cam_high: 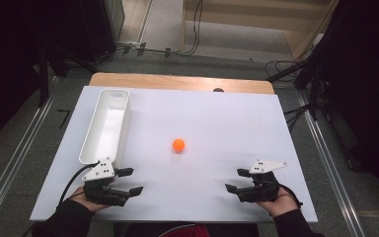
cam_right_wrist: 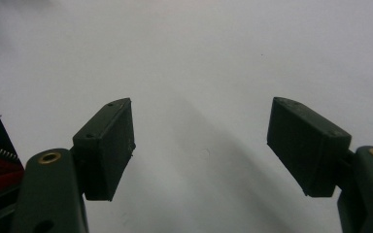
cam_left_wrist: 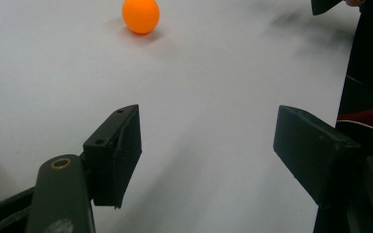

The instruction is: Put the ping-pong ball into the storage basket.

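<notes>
High view: orange ball (cam_high: 178, 144) alone mid-table (cam_high: 217, 113), well apart from both grippers; white bin (cam_high: 105, 124) along the left edge.
Left gripper (cam_high: 130, 181): at the near edge just below the bin, jaws spread wide, holding nothing.
Right gripper (cam_high: 238, 180): at the near right, jaws likewise wide, empty.
Left gripper view: ball (cam_left_wrist: 141, 15) far ahead, left of the gap between parted jaws.
Right gripper view: bare white table (cam_right_wrist: 199, 58) between wide-set jaws.
</notes>
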### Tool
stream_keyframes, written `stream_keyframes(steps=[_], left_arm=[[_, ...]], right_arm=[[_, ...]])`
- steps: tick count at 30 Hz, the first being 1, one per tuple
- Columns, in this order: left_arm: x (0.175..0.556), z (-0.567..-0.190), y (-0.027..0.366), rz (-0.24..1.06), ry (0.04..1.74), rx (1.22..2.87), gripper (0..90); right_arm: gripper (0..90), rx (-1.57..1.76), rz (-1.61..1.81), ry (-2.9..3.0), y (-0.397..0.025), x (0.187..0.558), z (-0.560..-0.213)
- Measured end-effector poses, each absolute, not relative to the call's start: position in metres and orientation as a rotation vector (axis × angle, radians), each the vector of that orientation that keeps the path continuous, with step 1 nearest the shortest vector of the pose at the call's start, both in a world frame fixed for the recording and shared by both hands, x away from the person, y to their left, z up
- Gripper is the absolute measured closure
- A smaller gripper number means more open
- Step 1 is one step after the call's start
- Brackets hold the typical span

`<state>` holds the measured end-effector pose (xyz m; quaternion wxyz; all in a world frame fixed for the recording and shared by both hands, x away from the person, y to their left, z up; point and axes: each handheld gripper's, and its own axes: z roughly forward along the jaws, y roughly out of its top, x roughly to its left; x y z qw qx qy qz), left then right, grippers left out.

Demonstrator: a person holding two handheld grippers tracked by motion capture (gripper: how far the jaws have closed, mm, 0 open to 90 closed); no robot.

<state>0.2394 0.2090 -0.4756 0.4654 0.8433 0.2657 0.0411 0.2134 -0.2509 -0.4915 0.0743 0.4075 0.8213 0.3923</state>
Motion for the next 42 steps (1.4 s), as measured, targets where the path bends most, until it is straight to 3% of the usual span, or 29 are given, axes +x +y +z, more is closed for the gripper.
stream_keyframes(steps=[42], left_arm=[[0.239,-0.477,0.2072,0.123,0.647,2.086,25.8]], right_arm=[[24.0,1.21,1.167,2.489,-0.2485,0.2138,-0.4928]])
